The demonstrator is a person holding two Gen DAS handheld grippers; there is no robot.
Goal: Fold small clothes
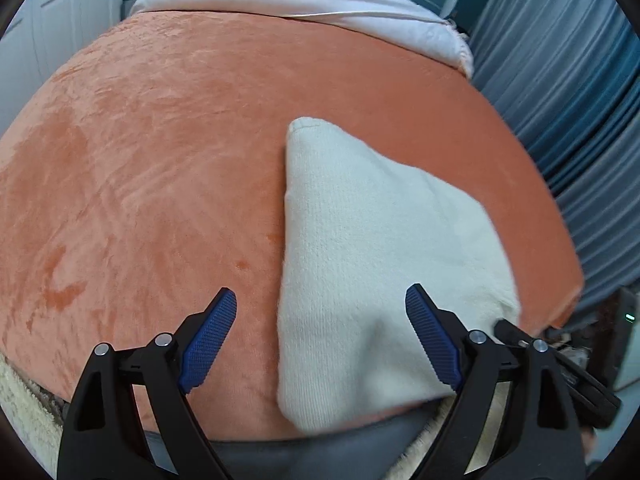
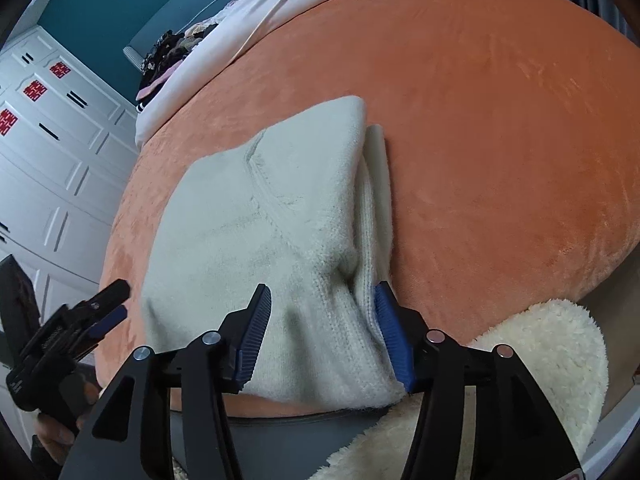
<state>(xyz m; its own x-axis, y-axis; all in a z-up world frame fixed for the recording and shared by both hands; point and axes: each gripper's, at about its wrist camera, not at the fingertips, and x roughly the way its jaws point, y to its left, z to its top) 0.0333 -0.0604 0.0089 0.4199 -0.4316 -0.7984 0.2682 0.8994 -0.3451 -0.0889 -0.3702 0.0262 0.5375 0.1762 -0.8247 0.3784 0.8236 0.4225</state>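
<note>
Cream knit sweater (image 2: 264, 216) lies folded on the orange bed cover (image 2: 500, 120), near edge. Left hand-held gripper (image 1: 320, 320) wide open, empty, hovering over the sweater's left border. Right hand-held gripper (image 2: 322, 312) open, straddling the ribbed hem at 6 o'clock, nothing clamped. Judged soft, light, floppy; best pinched at hem corners.

Legible text: 3 red paper-cut decals (image 2: 35, 90) on the white wardrobe doors (image 2: 60, 168), at 9 o'clock in the right wrist view, apparently double-happiness characters. Nothing else readable.
</note>
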